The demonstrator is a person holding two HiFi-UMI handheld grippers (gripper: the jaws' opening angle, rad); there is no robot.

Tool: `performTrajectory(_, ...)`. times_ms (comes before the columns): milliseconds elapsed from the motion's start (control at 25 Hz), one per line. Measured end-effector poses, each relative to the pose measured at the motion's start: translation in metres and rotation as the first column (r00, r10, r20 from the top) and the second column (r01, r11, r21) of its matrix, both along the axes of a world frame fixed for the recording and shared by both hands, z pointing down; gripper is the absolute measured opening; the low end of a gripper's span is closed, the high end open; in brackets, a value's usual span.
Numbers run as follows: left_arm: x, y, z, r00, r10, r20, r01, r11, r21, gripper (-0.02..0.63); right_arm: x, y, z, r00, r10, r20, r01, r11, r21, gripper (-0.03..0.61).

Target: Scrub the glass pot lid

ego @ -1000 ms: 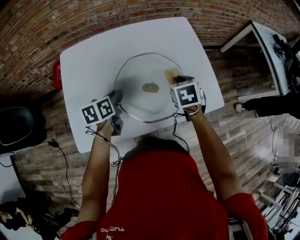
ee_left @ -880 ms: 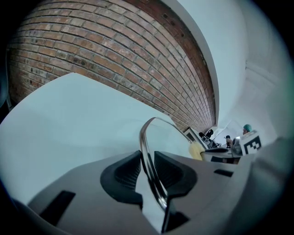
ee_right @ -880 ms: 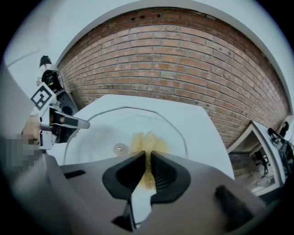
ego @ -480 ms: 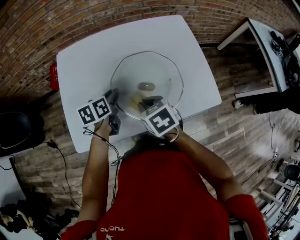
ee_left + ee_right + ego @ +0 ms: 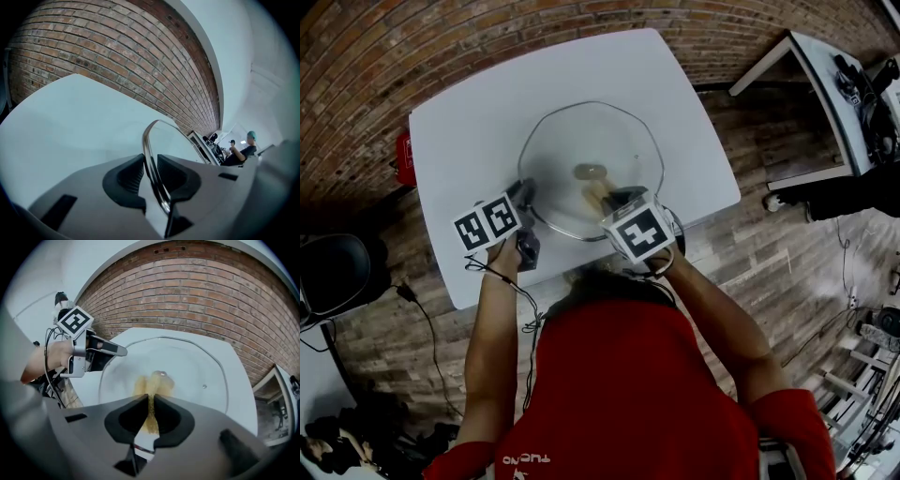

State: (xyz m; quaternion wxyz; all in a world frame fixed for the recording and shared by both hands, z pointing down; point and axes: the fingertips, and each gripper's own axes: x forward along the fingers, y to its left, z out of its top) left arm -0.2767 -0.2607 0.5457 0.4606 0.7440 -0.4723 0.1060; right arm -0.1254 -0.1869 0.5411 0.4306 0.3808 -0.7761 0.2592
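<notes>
**Sideways went the sponge**

The right hand-held gripper [image 5: 150, 414], pinching a thin yellow-brown sponge [image 5: 151, 387], had slid from the right side of the round glass pot lid [image 5: 581, 141] to just below its knob [image 5: 592, 172]. The left hand-held gripper [image 5: 151, 174] pinched the lid's metal rim [image 5: 148, 150], holding it on the white bench [image 5: 469, 122]. Scrubbing looked under way.
</notes>
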Motion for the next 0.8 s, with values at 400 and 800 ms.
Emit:
performTrajectory(400,0.005,0.006,0.0,1.0,0.011,0.001,-0.011,1.0,0.002,0.098,0.045,-0.018,-0.019,0.989,0.143,0.045,-0.145,0.989,0.04,0.052)
performTrajectory(800,0.004,0.001,-0.001,0.999,0.031,0.02,-0.031,1.0,0.003,0.099,-0.001,-0.069,-0.021,0.99,0.126,0.06,-0.133,0.983,0.123,0.052)
